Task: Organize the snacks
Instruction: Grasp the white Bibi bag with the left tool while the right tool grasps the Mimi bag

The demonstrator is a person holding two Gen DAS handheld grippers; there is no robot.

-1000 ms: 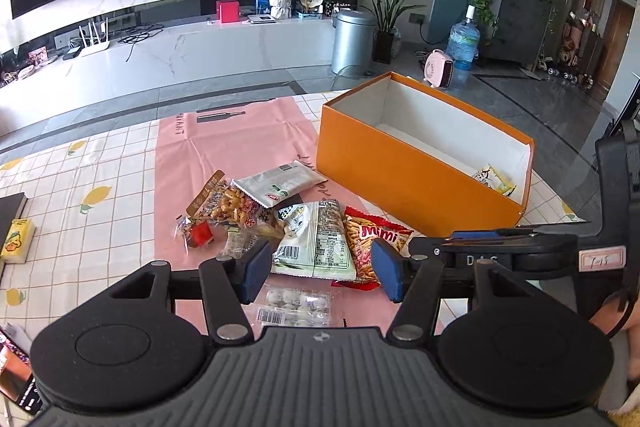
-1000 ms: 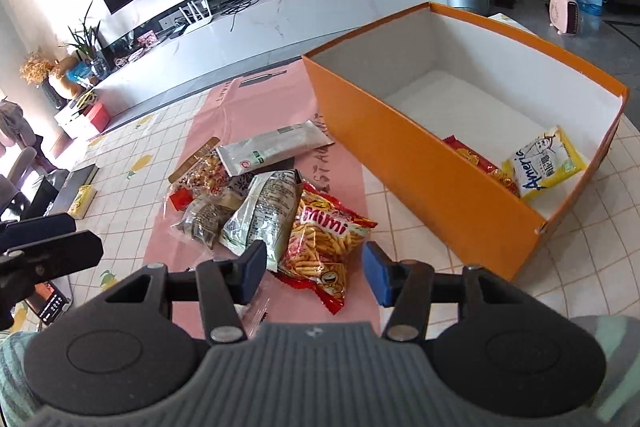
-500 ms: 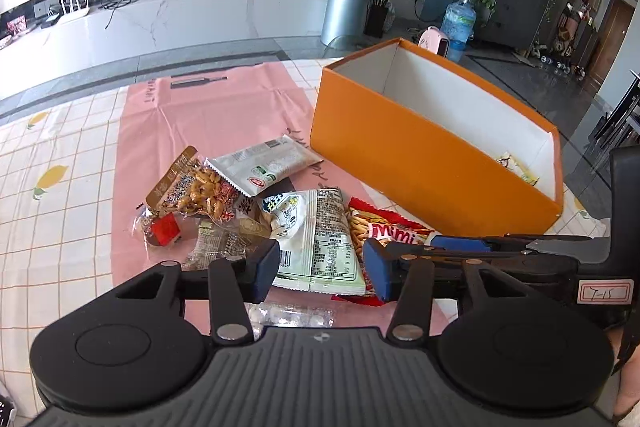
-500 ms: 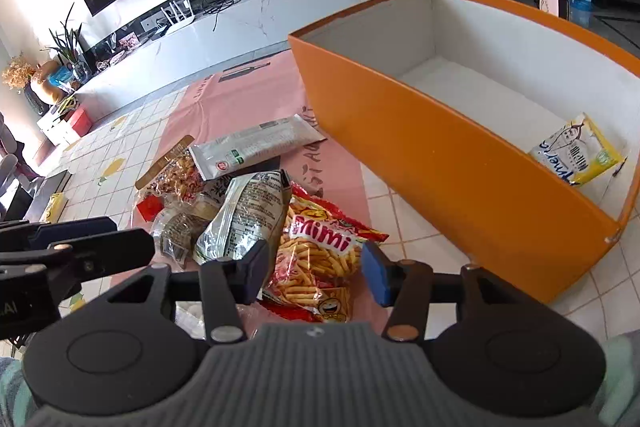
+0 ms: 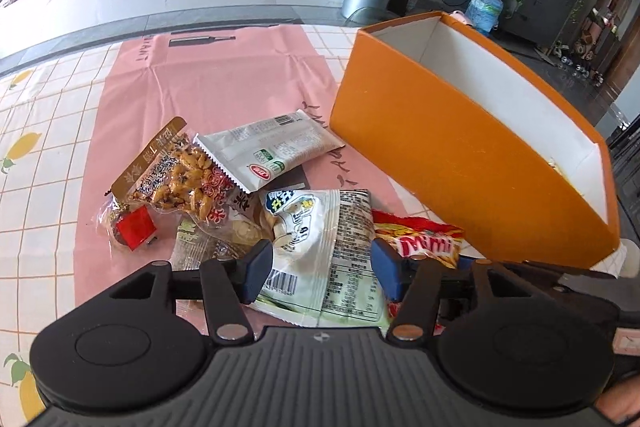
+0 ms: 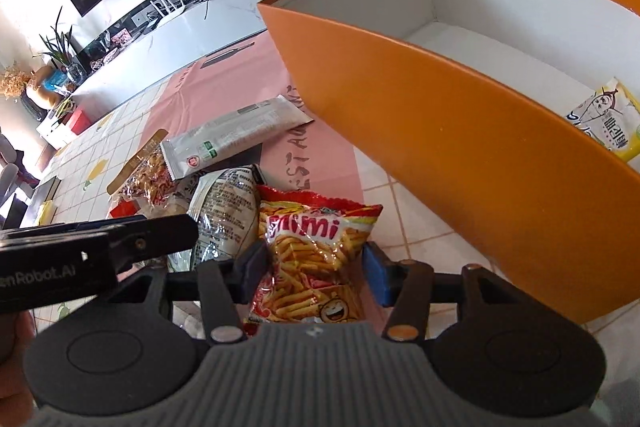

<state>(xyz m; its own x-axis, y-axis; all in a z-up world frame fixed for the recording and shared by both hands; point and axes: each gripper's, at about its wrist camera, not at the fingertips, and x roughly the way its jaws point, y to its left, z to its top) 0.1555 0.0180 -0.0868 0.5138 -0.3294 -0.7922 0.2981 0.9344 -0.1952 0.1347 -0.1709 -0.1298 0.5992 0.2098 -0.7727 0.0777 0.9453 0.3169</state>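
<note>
change: both tools lower and nearer the snack pile than a second ago; pile bigger in both views, nothing in it shifted
left tool (image 5: 322, 263): jaws opening after a brief pinch-in, straddling the white-green packet (image 5: 320, 247); pads not pressing it, nothing held
right tool (image 6: 314, 269): mid-width, unchanged; red Mimi bag (image 6: 316, 251) between the pads, contact not clear, reads as not gripped yet
pile: on pink mat (image 5: 208, 83) on the counter (image 5: 36, 131), at 12 o'clock of both tools; peanut bag (image 5: 180, 179) at 10 o'clock in left view, long white packet (image 5: 268, 151) at 11 o'clock
box (image 5: 460, 155): orange, open, at 2 o'clock in left view; yellow packet (image 6: 608, 119) already inside at 3 o'clock in right view
task meaning: two pickups lined up at once; most snacks still outside the box
next (judgement): close on each bag, lift over the near wall
risk (judgement): bags overlap, one may drag its neighbour
</note>
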